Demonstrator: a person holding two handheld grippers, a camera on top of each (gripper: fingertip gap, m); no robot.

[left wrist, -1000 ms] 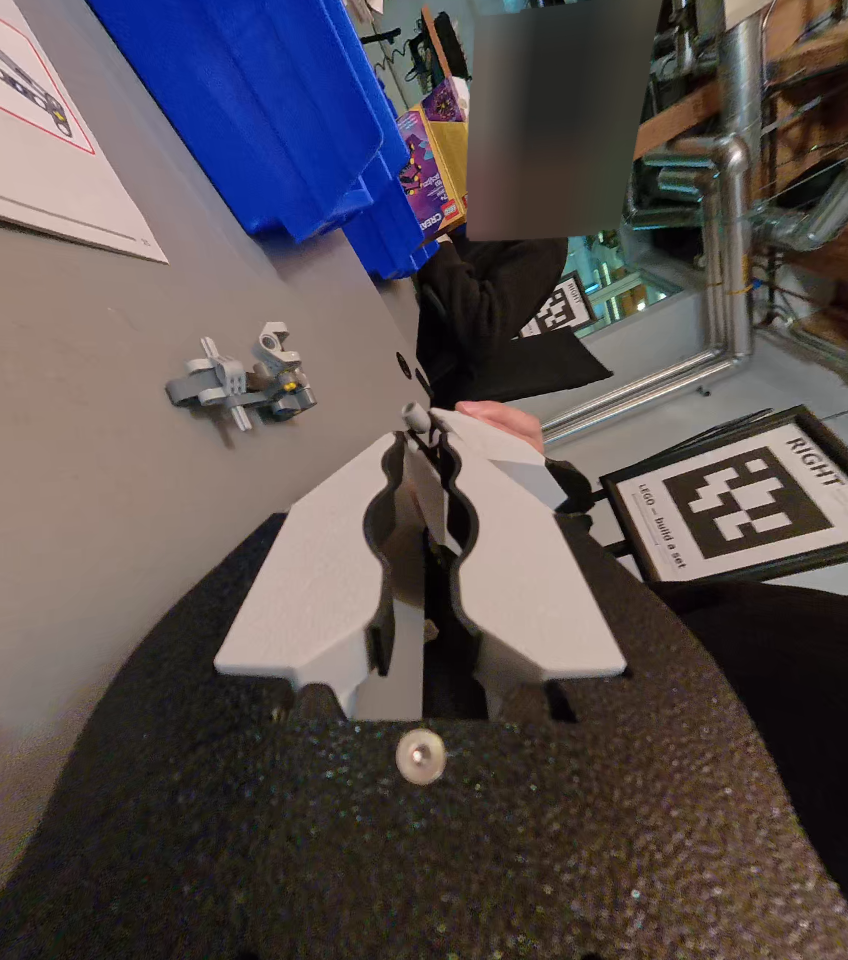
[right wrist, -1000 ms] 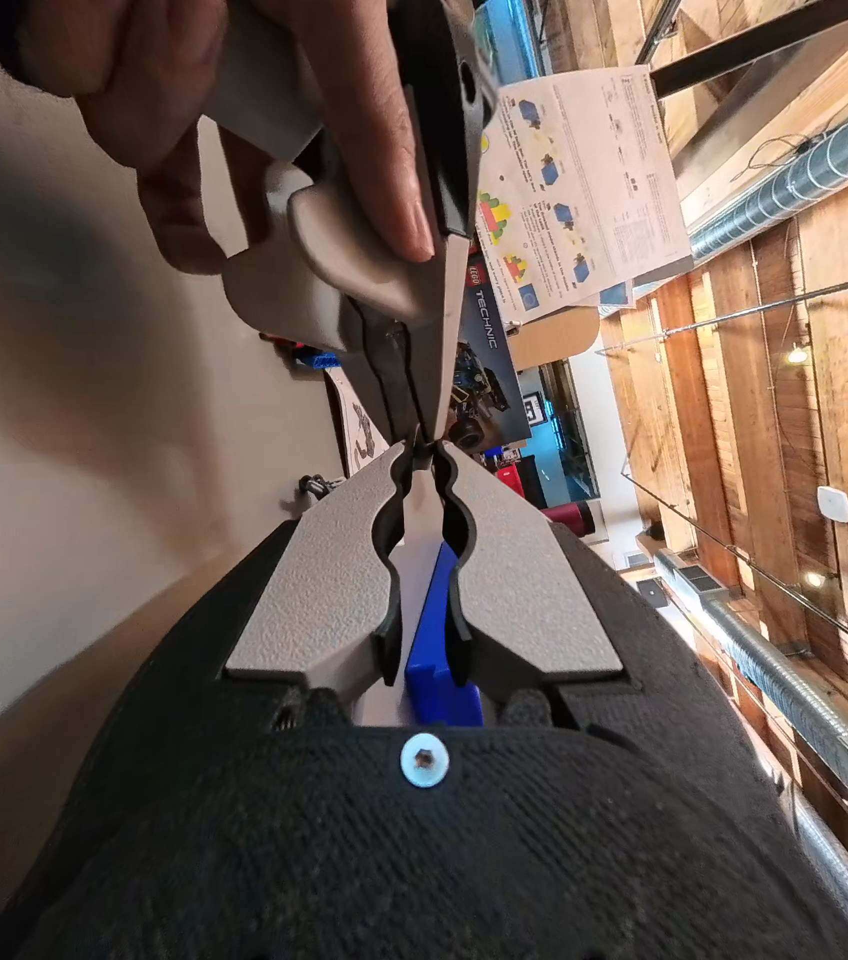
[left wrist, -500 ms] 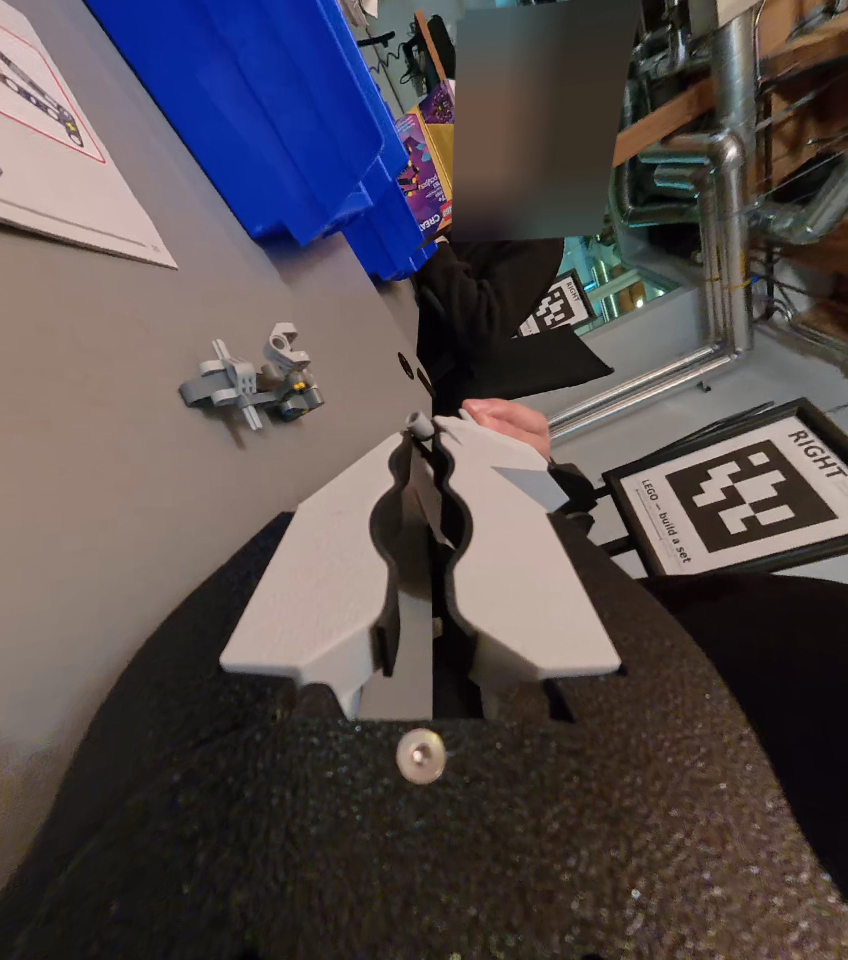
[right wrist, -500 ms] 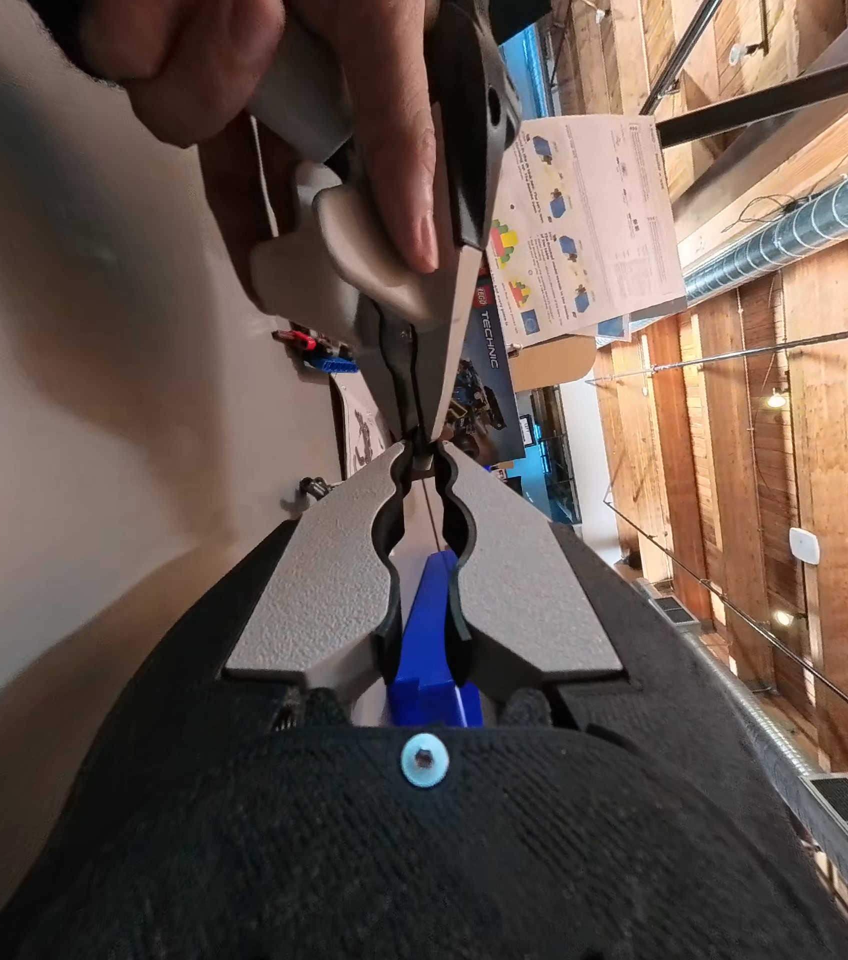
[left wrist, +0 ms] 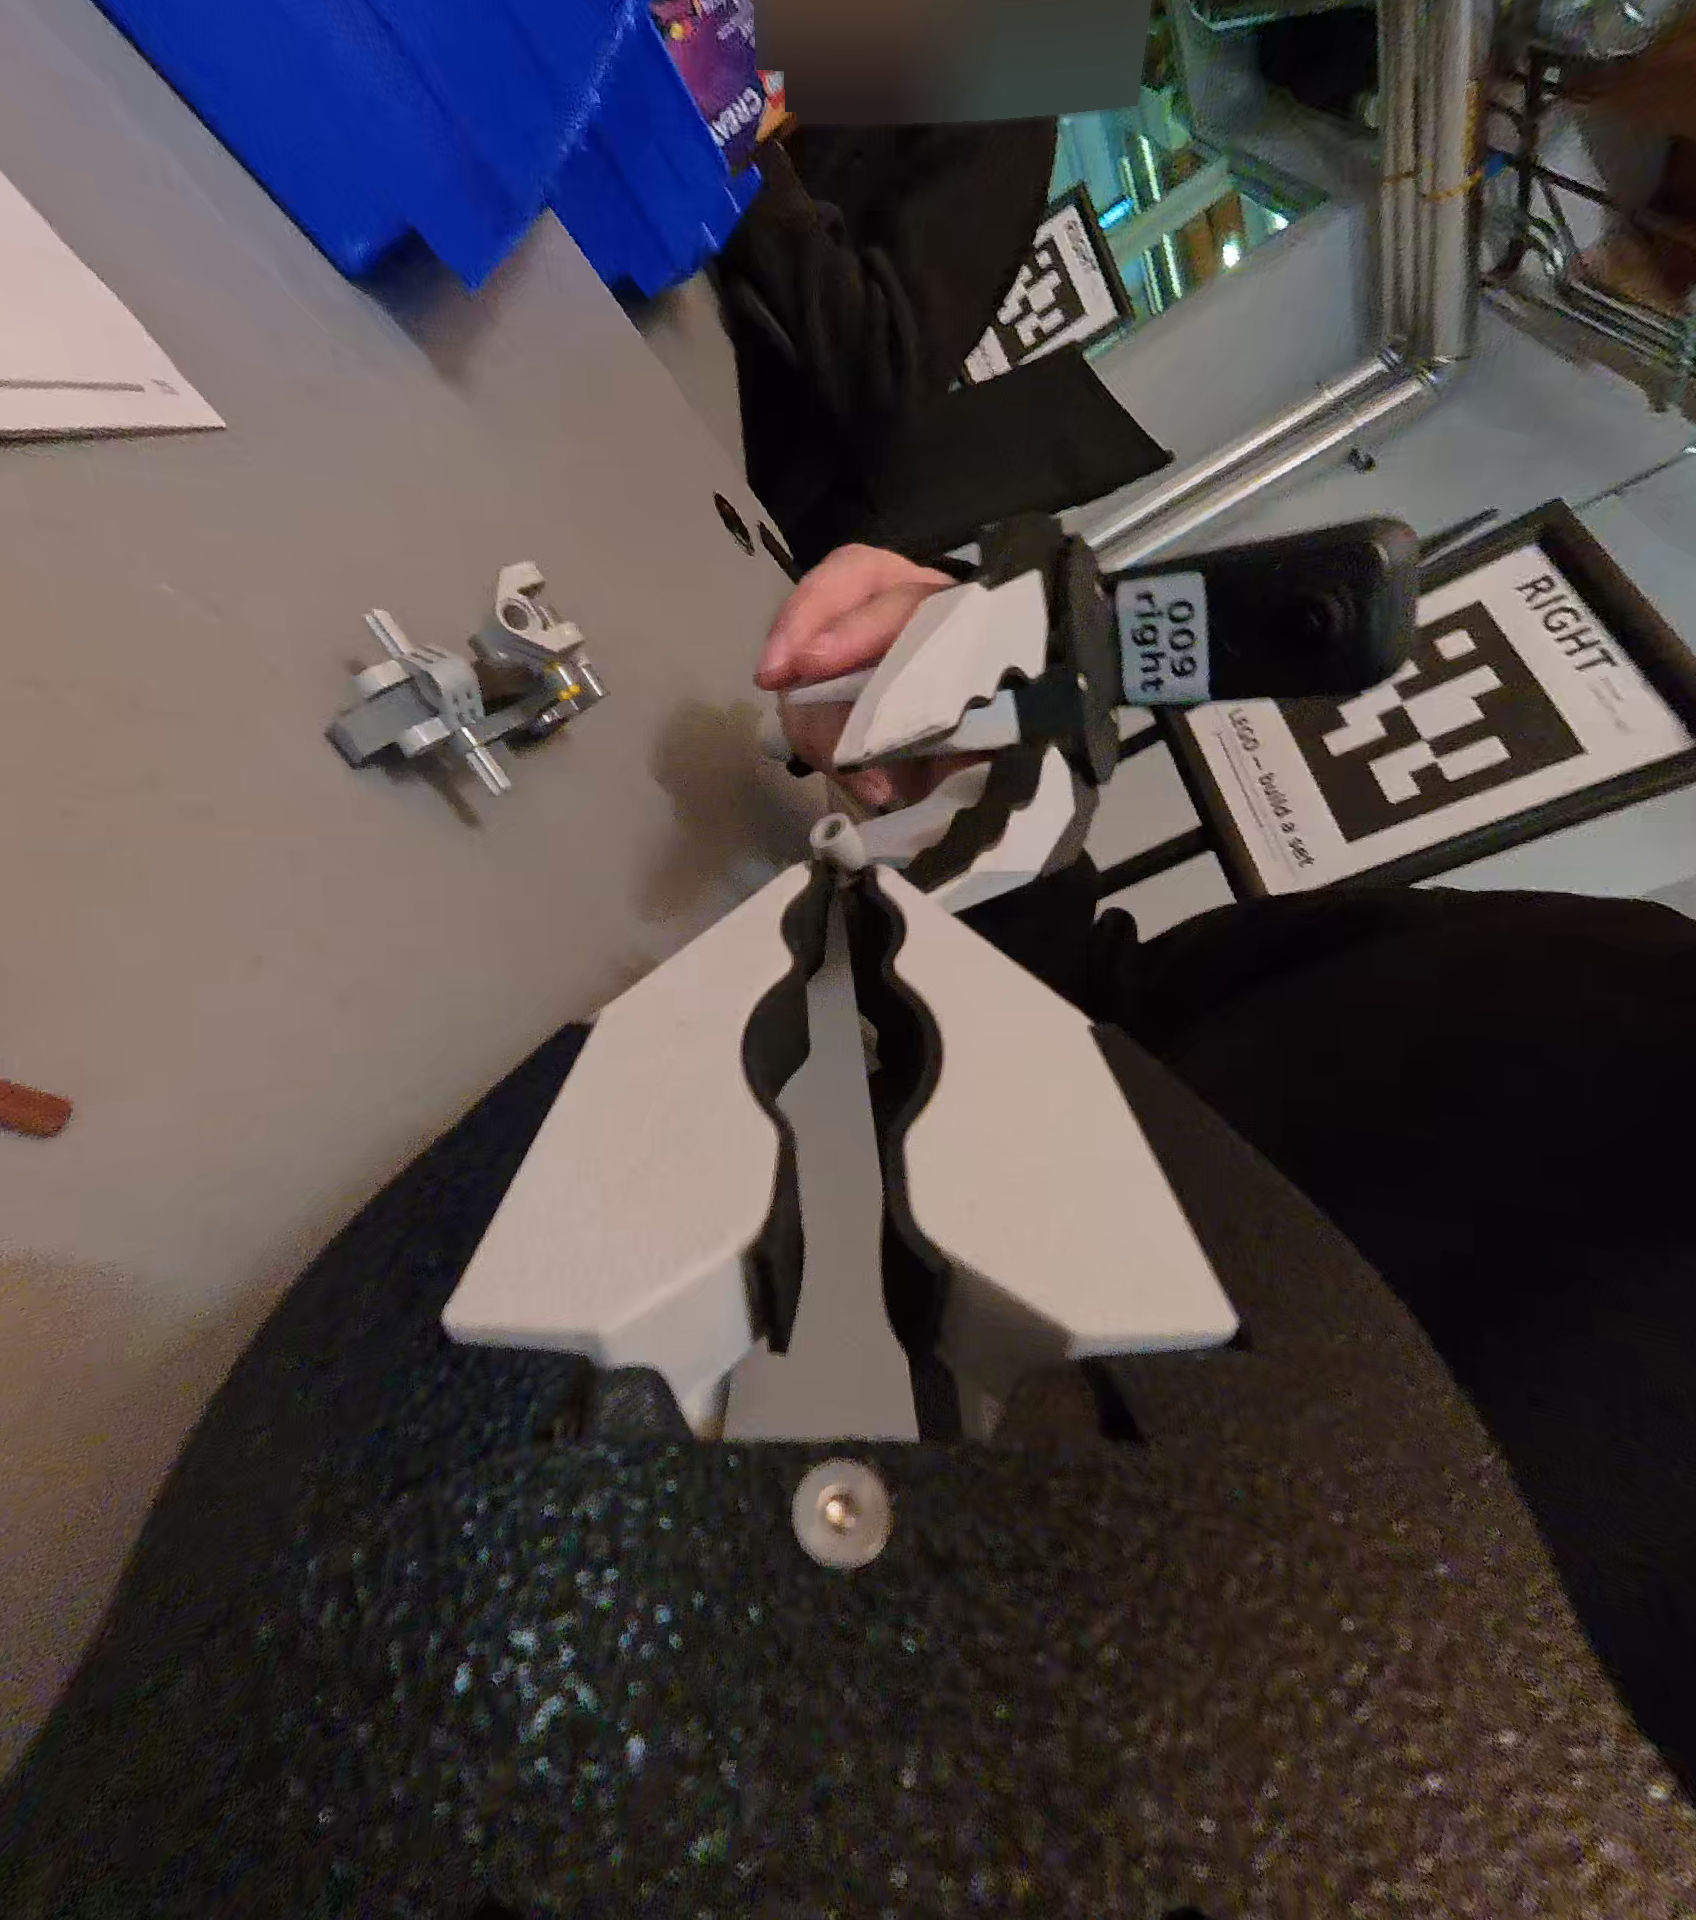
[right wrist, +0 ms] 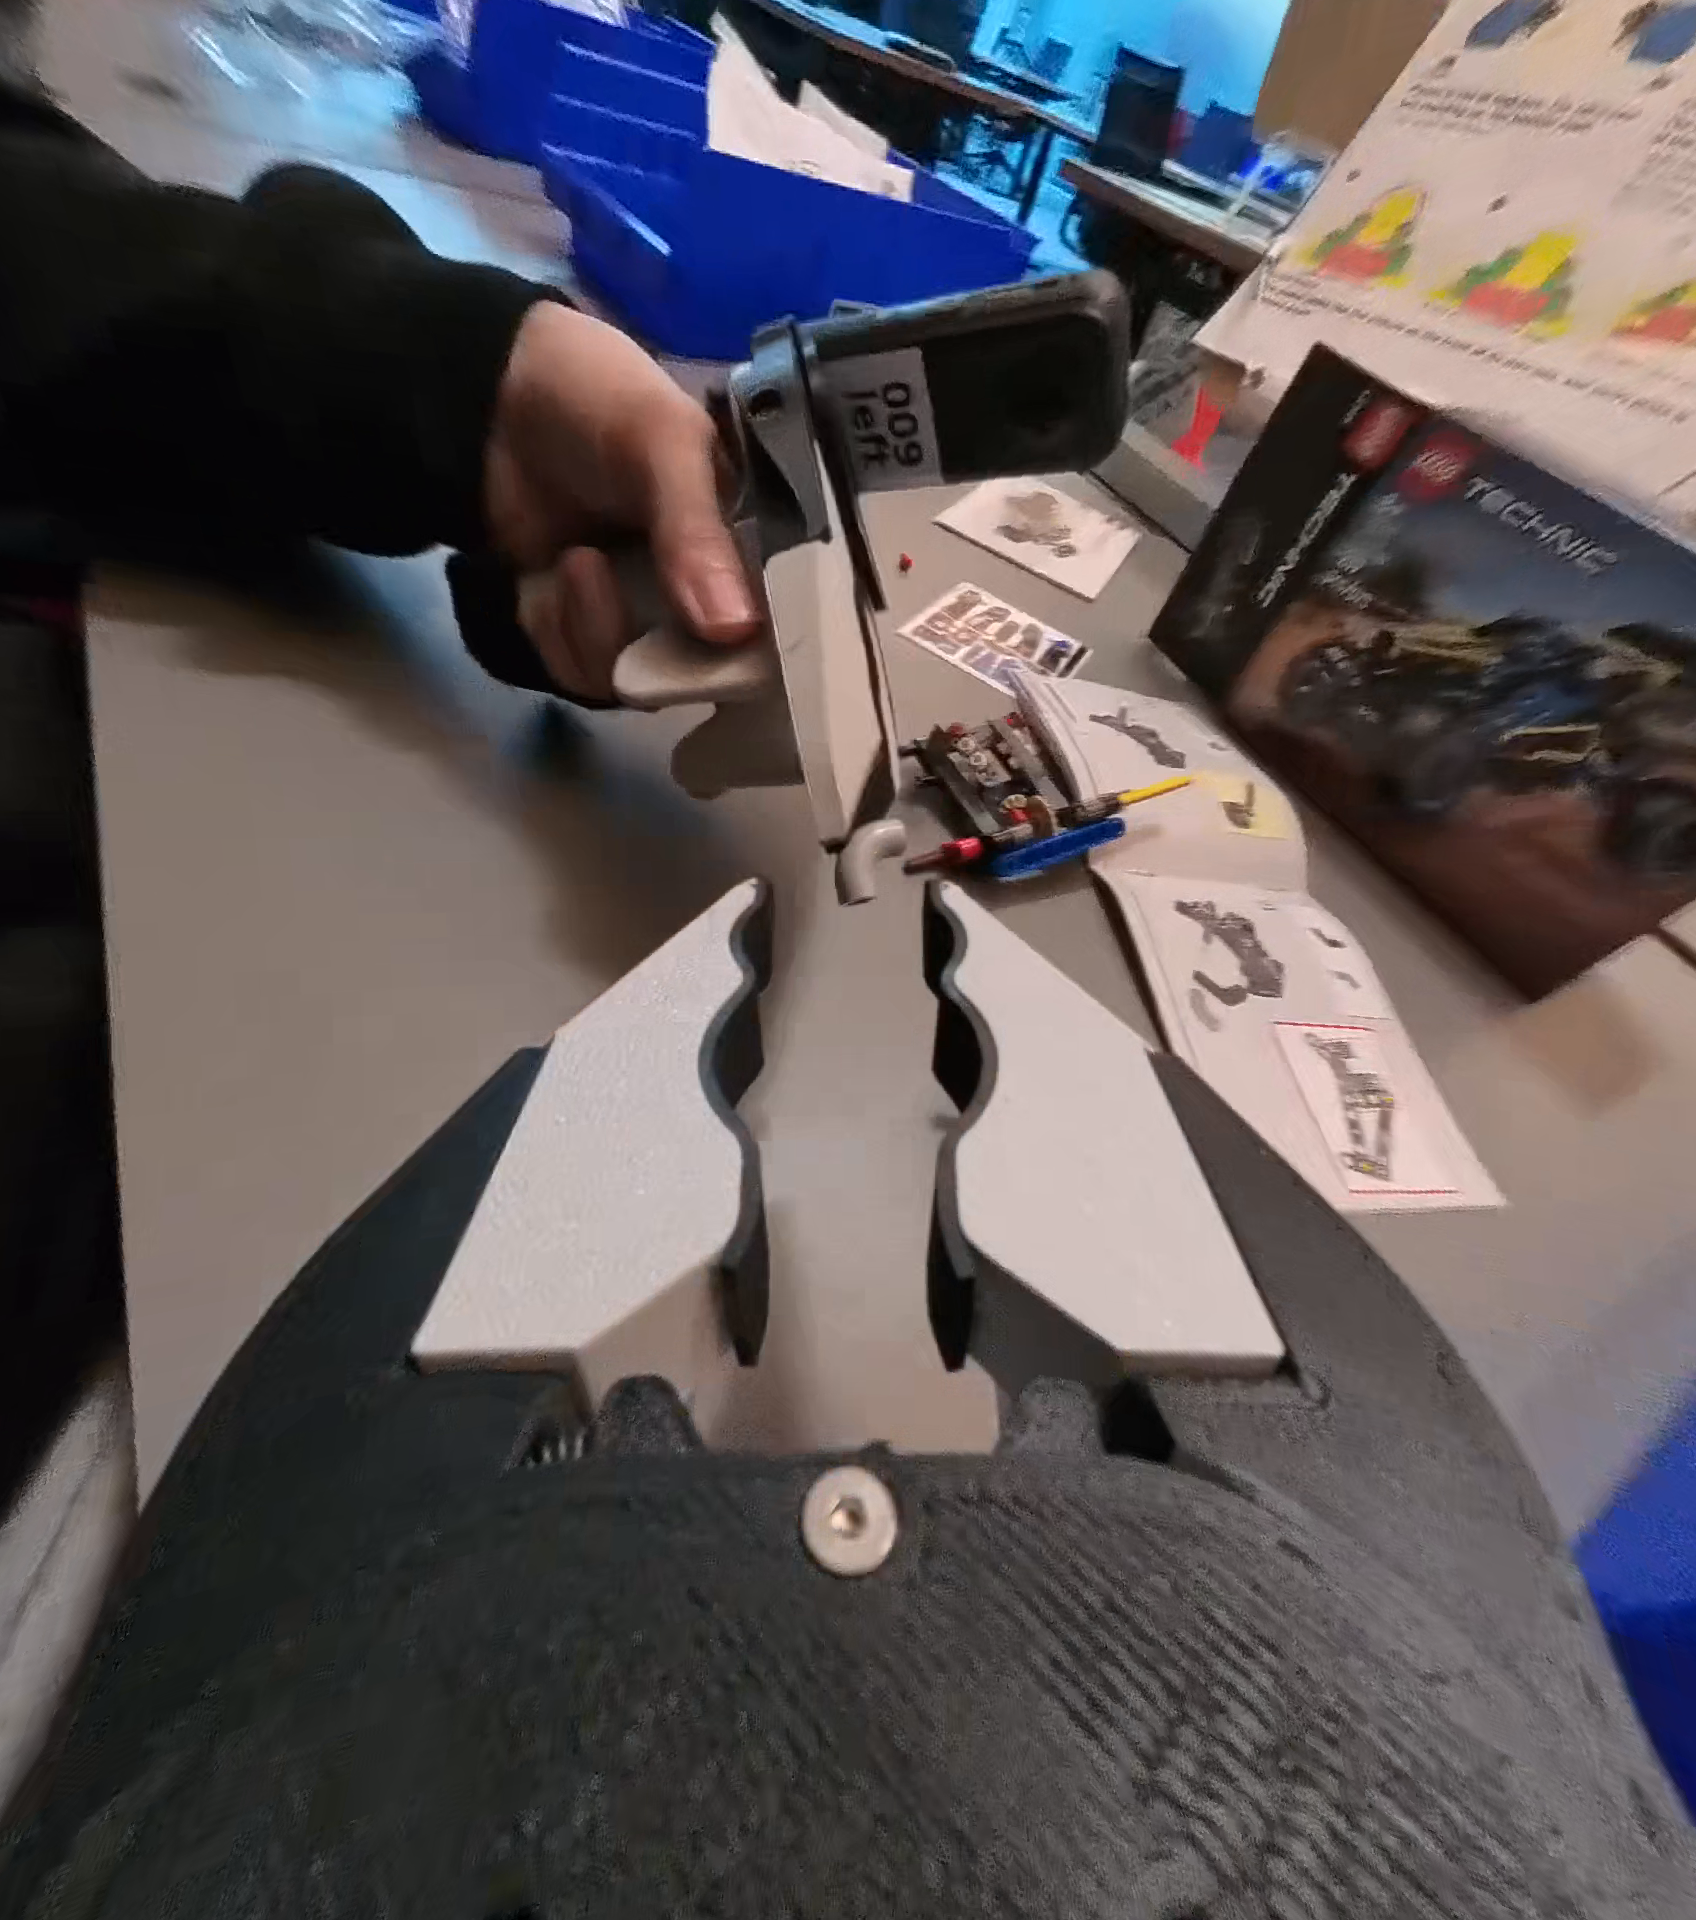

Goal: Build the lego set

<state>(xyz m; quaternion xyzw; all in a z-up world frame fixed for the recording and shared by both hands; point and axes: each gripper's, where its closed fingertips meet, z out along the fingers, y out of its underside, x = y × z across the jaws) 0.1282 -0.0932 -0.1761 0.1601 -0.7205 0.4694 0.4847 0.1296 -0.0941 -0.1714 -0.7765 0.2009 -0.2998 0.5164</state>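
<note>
**Left tongs pinch a small grey elbow piece; right tongs stand apart**

The grey bench (left wrist: 200, 935) fills the left half of your left wrist view and runs across the middle of your right wrist view. Blue bins (left wrist: 428, 114) sit along the upper left of the left wrist view. In the right wrist view a dark set box (right wrist: 1509, 717) stands at the right, with an open instruction booklet (right wrist: 1259, 997) lying just before it, right of centre.

Your left tongs (left wrist: 839, 878) are closed together at the tips in the centre of the left wrist view, clamped on a small light grey elbow piece (left wrist: 836, 837) that pokes out above them. In the right wrist view the same tongs (right wrist: 859, 831) point downward from your left hand (right wrist: 605, 509), the elbow piece (right wrist: 865, 857) hanging at their tip above the bench.

Your right tongs (right wrist: 849, 904) are spread apart with nothing between them; the elbow piece sits just beyond their tips. In the left wrist view they (left wrist: 823, 743) show right of centre, held in your right hand (left wrist: 833, 623).

A grey sub-assembly (left wrist: 465, 691) lies on the bench, centre left of the left wrist view. A dark assembly with blue and red parts (right wrist: 1010, 800) rests on the bench beside the booklet in the right wrist view.
</note>
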